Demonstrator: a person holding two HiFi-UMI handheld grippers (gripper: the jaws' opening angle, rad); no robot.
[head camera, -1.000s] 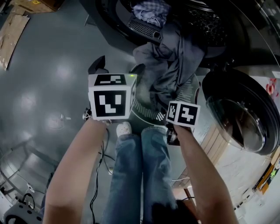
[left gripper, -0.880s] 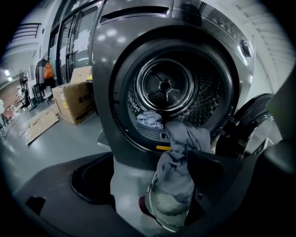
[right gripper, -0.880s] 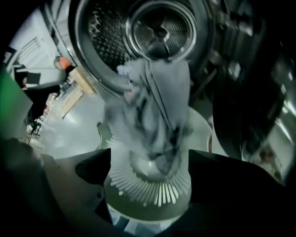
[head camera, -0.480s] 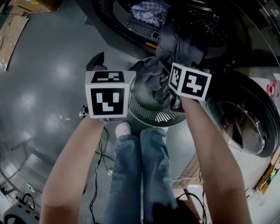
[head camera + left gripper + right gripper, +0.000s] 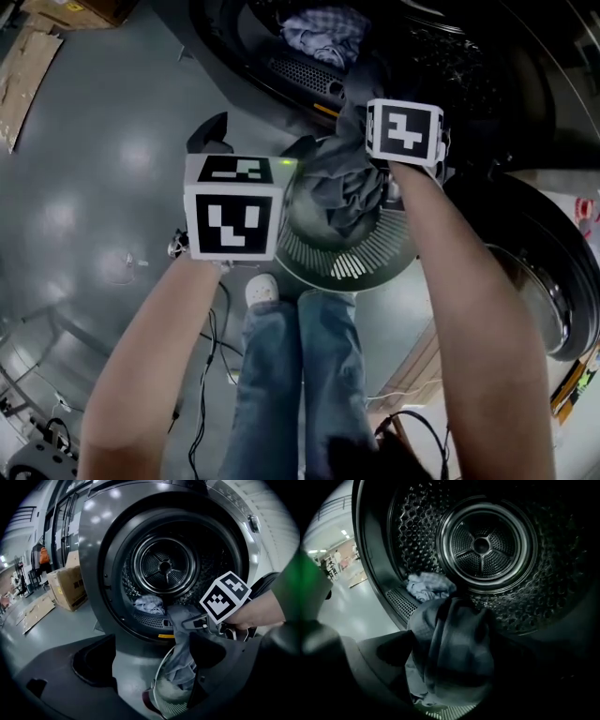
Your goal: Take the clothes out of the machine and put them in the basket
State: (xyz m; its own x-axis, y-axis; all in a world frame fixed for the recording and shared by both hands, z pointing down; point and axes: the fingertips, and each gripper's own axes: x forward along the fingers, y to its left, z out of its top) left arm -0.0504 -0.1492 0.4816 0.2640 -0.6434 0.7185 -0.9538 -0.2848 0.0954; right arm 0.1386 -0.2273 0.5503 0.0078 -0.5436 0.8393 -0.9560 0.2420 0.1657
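Note:
A grey garment [image 5: 349, 183] hangs from the washing machine's [image 5: 234, 42] door opening down into the round white basket [image 5: 352, 262] on the floor. A pale blue checked cloth [image 5: 323, 28] lies inside the drum [image 5: 164, 566]. My right gripper [image 5: 457, 660] is up at the opening and its jaws have just been opening. They stand wide, with the draped grey garment [image 5: 454, 630] between them and no pad pressing on it. My left gripper [image 5: 255, 141] hovers open and empty left of the basket, pointing at the machine.
The machine's round door [image 5: 553, 281] hangs open at the right. The person's legs and a white shoe [image 5: 262, 291] are just behind the basket. Cardboard [image 5: 23, 66] lies on the grey floor at far left, and cables [image 5: 211, 366] trail by the feet.
My right gripper rose from low beside the basket up to the machine's opening. More of the grey garment now lies in the basket. My left gripper barely shifted.

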